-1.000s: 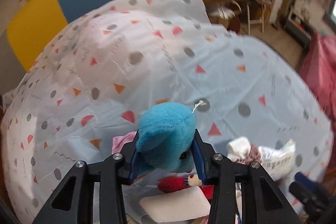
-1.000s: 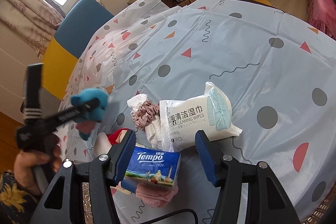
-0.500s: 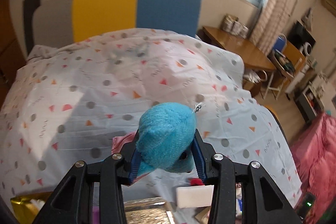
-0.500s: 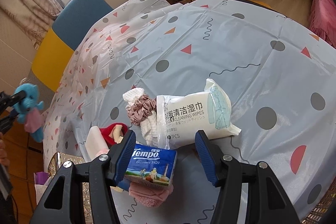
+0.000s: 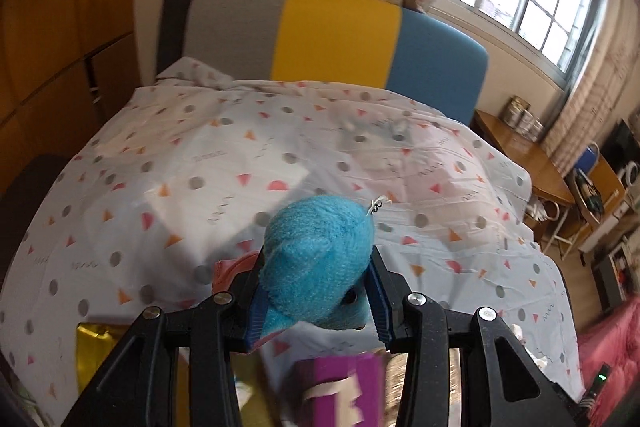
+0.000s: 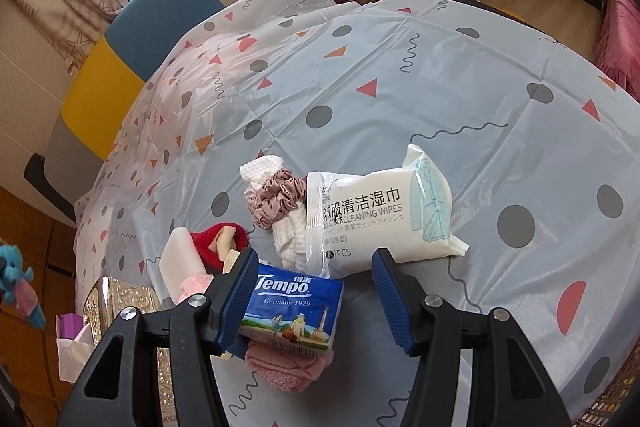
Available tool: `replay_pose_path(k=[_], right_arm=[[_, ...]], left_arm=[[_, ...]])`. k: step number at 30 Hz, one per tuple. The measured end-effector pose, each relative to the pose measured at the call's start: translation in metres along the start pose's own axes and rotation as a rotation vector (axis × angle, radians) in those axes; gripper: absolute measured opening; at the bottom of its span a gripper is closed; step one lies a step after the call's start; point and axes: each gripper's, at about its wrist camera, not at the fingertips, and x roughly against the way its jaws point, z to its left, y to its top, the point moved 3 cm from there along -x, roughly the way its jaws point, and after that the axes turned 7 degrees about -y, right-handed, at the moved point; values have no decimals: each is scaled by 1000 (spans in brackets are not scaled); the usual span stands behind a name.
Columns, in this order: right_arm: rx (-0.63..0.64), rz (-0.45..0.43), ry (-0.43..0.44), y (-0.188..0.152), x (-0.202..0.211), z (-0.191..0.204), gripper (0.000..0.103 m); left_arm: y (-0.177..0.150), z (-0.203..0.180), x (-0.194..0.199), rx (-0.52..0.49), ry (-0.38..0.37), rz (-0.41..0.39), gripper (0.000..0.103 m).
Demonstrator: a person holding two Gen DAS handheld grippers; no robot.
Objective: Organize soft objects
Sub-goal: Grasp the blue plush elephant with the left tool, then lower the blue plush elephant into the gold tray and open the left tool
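Note:
My left gripper is shut on a blue plush elephant and holds it in the air above the near left end of the table. The plush also shows at the far left of the right wrist view. My right gripper is open and empty, hovering over a blue Tempo tissue pack that lies on a pink cloth. Beyond it lie a white wipes pack, a mauve scrunchie on a white cloth, a red soft item and a white block.
A gold box with purple contents stands at the table's near left corner. The patterned tablecloth covers the table. A grey, yellow and blue chair back stands at the far side.
My left gripper has carried the blue plush further left and back, away from the pile, over the gold box. My right gripper has barely moved.

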Motion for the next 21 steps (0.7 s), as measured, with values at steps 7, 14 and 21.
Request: replay_pose_path(k=[7,14,21], right_arm=[[27,-1,-22,-2,-1,4,60],[15,-4,-48,-1,-2,1,60],[32,-16,-79,-1,-3,2,60]], left_arm=[[-63,82,26,137,11,8,45],[-141,133,35,274,-6,82,45],[-194,136,11,367,-69,188,46]])
